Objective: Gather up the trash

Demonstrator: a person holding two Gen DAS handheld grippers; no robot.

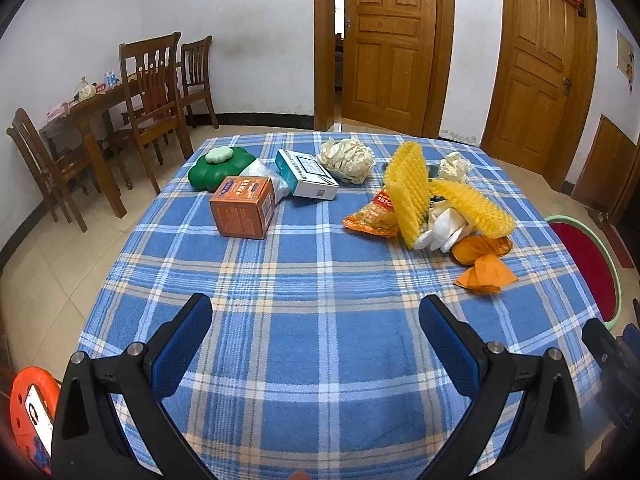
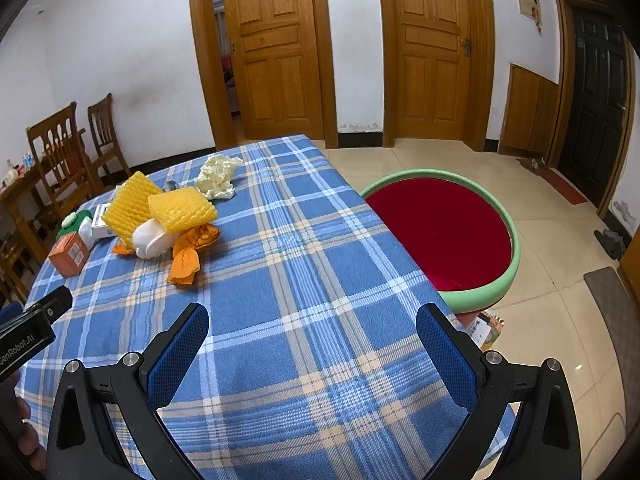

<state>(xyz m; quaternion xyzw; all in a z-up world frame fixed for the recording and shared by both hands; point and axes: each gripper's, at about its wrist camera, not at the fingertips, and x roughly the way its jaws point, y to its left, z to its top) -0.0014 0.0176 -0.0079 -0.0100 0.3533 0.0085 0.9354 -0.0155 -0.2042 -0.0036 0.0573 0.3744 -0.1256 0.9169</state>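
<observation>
On the plaid bench [image 1: 320, 360], trash is piled around the yellow foam net [image 1: 412, 196]; beyond its right edge a red basin [image 2: 440, 236] is seen. Left gripper [image 1: 316, 320] and right gripper [image 2: 312, 320] are held wide apart, empty.

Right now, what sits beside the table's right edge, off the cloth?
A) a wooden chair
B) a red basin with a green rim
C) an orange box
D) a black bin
B: the red basin with a green rim sits below and beside the plaid tablecloth on the right, apart from the trash pile; the orange box lies on the cloth at the far left, and both tools hang open over the near edge.
</observation>
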